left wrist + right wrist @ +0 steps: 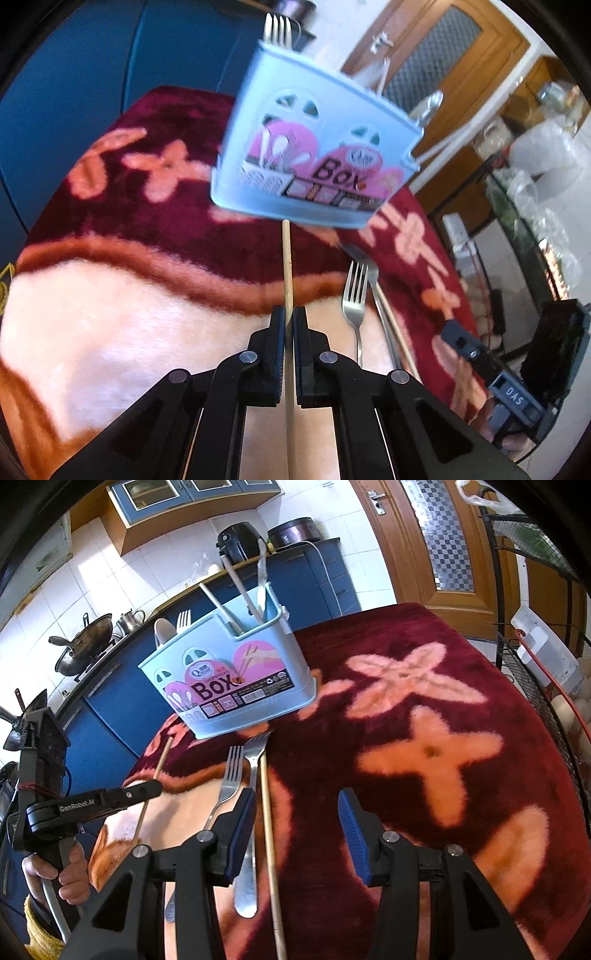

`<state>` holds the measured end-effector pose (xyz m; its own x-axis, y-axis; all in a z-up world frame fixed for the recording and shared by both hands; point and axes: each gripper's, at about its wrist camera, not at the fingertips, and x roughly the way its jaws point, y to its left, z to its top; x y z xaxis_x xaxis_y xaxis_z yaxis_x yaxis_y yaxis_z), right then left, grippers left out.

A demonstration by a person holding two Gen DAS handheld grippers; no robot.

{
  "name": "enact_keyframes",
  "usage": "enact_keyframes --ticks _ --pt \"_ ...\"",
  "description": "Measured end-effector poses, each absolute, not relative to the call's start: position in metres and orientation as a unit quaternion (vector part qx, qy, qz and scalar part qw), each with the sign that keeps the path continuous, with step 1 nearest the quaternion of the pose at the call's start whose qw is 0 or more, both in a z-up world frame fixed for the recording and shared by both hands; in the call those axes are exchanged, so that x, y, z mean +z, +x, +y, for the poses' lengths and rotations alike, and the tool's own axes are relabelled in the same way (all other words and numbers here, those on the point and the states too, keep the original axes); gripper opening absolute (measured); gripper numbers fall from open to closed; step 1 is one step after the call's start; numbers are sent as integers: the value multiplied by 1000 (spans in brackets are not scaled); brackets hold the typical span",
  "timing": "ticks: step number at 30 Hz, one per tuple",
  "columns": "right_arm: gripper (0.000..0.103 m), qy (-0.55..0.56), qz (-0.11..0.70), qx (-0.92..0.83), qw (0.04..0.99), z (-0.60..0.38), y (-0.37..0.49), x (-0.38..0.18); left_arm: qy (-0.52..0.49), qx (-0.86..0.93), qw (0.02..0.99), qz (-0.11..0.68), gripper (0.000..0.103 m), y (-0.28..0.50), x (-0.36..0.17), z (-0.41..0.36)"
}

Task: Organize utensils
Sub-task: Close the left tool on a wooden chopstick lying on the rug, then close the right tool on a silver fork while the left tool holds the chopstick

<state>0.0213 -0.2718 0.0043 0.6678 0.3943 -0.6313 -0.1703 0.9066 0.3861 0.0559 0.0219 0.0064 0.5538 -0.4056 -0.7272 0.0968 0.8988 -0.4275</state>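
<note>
My left gripper [289, 314] is shut on a thin wooden chopstick [287, 266], whose tip points at the base of the light blue utensil box [314, 147]. The right wrist view shows that left gripper [155, 786] holding the chopstick [162, 757] slanted just above the blanket. The box [236, 679] holds a fork, a spoon and chopsticks. My right gripper [297, 812] is open, hovering over a fork [251, 812] and a second chopstick [269, 830] lying on the blanket. Another fork [229, 779] lies just to their left.
A dark red and peach flowered blanket [424, 738] covers the table. Blue cabinets [110, 720] with a wok [85, 646] and kettle stand behind on the left. A wooden door [424, 542] and a wire rack [546, 664] with eggs are on the right.
</note>
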Motion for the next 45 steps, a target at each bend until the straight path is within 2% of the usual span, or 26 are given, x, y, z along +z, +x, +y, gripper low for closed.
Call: enact_keyframes --ticks 22,26,32,37,40,45 --pt "49 140 438 221 860 -199 37 7 -190 -127 905 360 4 27 29 67" --pt "42 137 456 222 851 -189 45 0 -192 -128 907 352 4 23 30 72" --pt "38 148 475 207 842 -187 65 -14 -194 -131 909 345 4 22 31 75" --pt "34 138 461 195 855 -185 79 -16 -196 -134 908 345 4 22 29 77" --pt "28 139 453 191 860 -187 87 -18 -195 -136 908 344 4 23 29 76" --pt "25 144 440 199 864 -190 98 -21 -195 -137 908 344 4 23 29 76"
